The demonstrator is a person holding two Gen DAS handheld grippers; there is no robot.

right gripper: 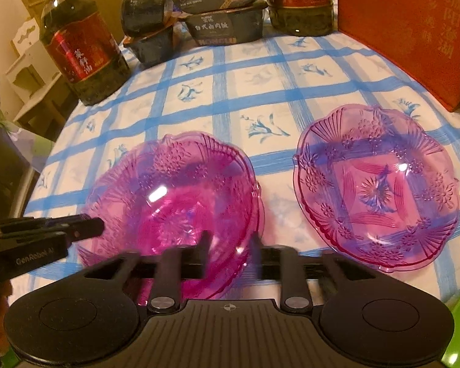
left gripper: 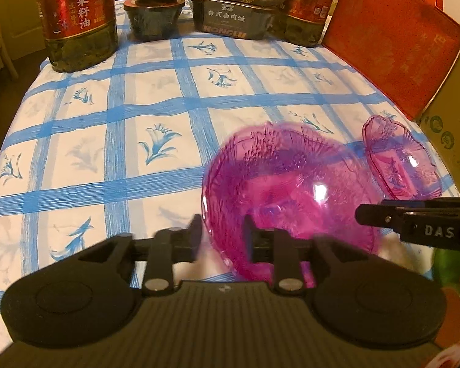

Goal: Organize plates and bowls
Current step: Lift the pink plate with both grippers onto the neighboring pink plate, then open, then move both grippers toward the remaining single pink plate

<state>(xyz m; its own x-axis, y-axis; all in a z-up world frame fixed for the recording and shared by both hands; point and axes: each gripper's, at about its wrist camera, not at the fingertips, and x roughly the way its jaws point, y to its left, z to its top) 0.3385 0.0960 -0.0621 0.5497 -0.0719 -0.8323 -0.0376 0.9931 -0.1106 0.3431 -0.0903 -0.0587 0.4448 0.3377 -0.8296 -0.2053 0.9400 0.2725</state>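
Note:
A stack of deep magenta plastic bowls (left gripper: 291, 190) (right gripper: 174, 202) rests on the blue-checked tablecloth near the front edge. A single shallower pink plate (right gripper: 377, 187) lies to its right, apart from it; it also shows in the left wrist view (left gripper: 398, 159). My left gripper (left gripper: 222, 228) is open, its fingers straddling the stack's left rim. My right gripper (right gripper: 230, 240) is open, its fingers straddling the stack's right rim. Each gripper shows from the side in the other's view, the right one (left gripper: 414, 224) and the left one (right gripper: 46, 233).
At the back stand two red-labelled oil bottles (left gripper: 79, 18) (right gripper: 300, 0), dark instant-meal boxes (left gripper: 236, 15) (right gripper: 227, 27) and a dark tub (left gripper: 153, 15). A red bag (left gripper: 392, 36) (right gripper: 408, 27) and a cardboard box (left gripper: 450, 128) line the right side.

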